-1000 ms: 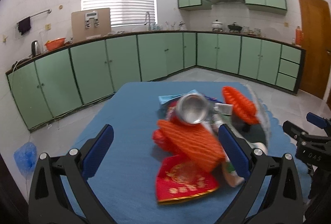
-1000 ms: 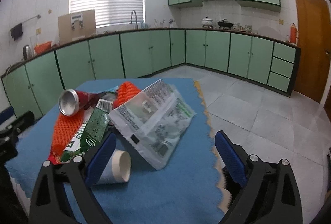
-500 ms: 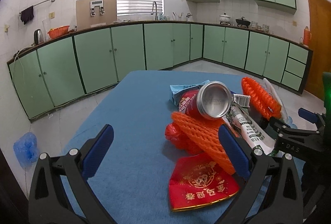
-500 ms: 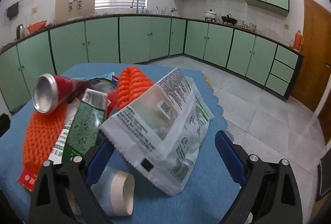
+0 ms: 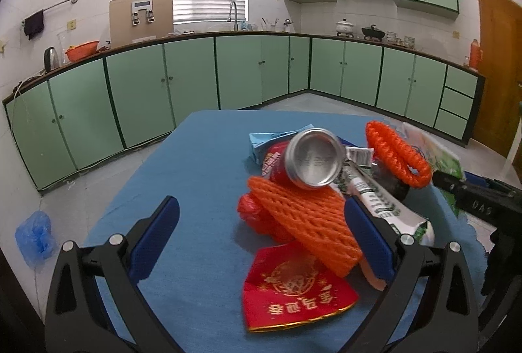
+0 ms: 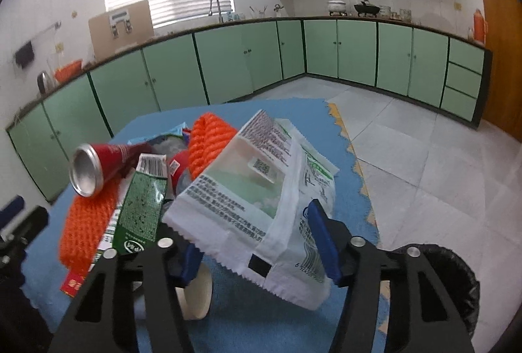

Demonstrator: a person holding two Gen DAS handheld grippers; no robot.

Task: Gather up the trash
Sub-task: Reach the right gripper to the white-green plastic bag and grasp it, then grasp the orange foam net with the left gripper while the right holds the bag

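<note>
A trash pile lies on the blue-clothed table (image 5: 195, 173): a red can (image 5: 306, 162), two orange foam nets (image 5: 306, 222), a red envelope (image 5: 293, 294) and a green wrapper (image 6: 140, 209). A white printed bag (image 6: 257, 190) leans on the pile over a paper cup (image 6: 195, 291). My right gripper (image 6: 257, 250) is closing with the bag's near edge between its jaws; the bag creases by the right pad, but a wide gap remains. My left gripper (image 5: 261, 239) stands open, low over the cloth, with the near net and envelope between its fingers, untouched.
A black-lined bin (image 6: 456, 271) stands on the floor by the table's right edge. A crumpled blue bag (image 5: 32, 235) lies on the floor at the left. Green cabinets line the far walls. The cloth's left half is bare.
My right gripper moved in over the white bag and its jaws narrowed around it; the bag now has a crease. My left gripper stayed open and hardly moved.
</note>
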